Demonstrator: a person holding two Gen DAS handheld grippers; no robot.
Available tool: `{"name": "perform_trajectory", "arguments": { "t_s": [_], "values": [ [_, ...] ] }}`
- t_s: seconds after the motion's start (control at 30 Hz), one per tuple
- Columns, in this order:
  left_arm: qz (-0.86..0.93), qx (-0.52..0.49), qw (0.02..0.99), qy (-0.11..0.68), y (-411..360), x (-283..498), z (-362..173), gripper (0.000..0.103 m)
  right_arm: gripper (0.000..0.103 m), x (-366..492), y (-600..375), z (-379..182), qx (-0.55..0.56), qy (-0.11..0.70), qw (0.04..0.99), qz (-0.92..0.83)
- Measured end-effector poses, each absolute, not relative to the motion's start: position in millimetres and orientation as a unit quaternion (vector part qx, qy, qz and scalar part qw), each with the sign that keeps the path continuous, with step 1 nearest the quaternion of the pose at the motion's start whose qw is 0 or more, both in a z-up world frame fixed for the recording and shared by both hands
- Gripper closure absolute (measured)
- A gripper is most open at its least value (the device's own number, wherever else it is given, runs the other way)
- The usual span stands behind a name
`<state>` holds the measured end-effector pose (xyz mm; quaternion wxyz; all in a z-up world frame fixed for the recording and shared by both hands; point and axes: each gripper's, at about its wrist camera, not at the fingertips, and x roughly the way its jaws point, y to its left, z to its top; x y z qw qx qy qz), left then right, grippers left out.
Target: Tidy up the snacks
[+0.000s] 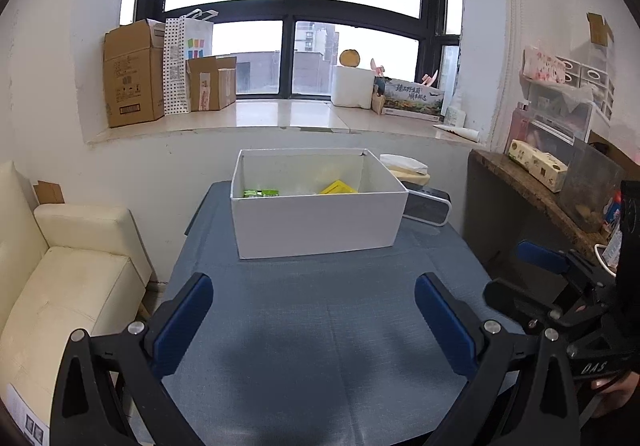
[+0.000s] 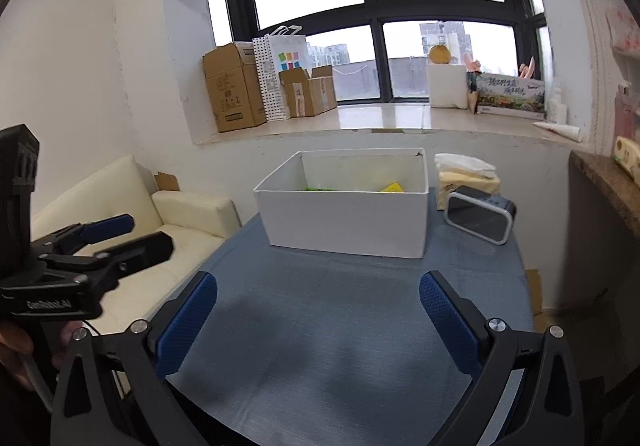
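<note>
Left gripper (image 1: 314, 320): hovering over the near part of the table, its blue-padded fingers (image 1: 184, 322) spread wide and gripping nothing.
Right gripper (image 2: 318, 320): hanging above the same bare stretch of cloth, fingers (image 2: 448, 324) likewise parted and carrying nothing; it is also showing at the right edge of the left wrist view.
Table (image 1: 320, 326): wearing a blue-grey cloth, with nothing lying between the grippers and the box.
Box (image 1: 316, 224): white, open-topped, sitting at the far middle of the table, well apart from both grippers.
Snacks: a green packet (image 1: 261, 193) and a yellow packet (image 1: 338, 188) are lying inside the box, green to the left, yellow to the right.
Clock (image 2: 478, 218): standing just beside the box's right side.
Sofa (image 1: 68, 278): cream, sitting left of the table.
</note>
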<state>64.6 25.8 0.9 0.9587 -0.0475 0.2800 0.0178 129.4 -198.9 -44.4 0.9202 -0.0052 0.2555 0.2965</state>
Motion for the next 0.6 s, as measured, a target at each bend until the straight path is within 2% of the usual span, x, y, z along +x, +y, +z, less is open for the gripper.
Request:
{"name": "perform_trajectory", "arguments": {
  "t_s": [0.6],
  "values": [
    [0.019, -0.045, 0.958, 0.284, 26.2, 61.8, -0.6, 0.000, 0.000, 124.7, -208.6, -39.6, 0.001, 0.252, 0.923, 0.292]
  ]
}}
